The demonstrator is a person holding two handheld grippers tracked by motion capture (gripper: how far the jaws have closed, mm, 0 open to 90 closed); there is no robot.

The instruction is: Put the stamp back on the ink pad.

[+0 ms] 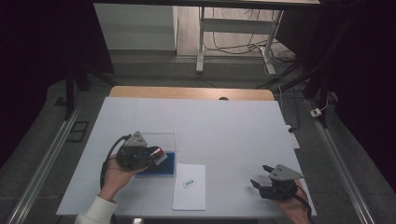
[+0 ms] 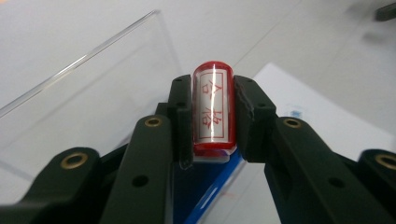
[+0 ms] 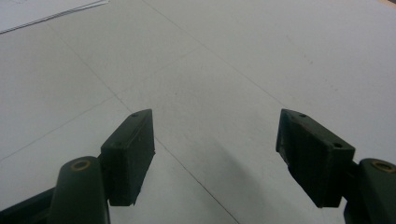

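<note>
Red and white, the stamp sits pinched between the two black jaws of my left tool, its long body running along the jaws and its face with red characters turned toward the camera. In the high view, my left tool hangs over the blue ink pad case, whose clear lid stands open behind it, toward the far side of the counter. From the left gripper view, the blue case shows just below the stamp, though I cannot tell whether the stamp touches it. My left hand grips the tool from behind, with a white sleeve at the wrist.

Just to the right of the case lies a white sheet of paper with a small printed mark near its middle.

My right tool rests well apart from these, near the right front corner of the counter. Its jaws are spread wide with nothing between them, and the right gripper view looks along them over bare white surface, with an edge of the paper at the upper left.
</note>
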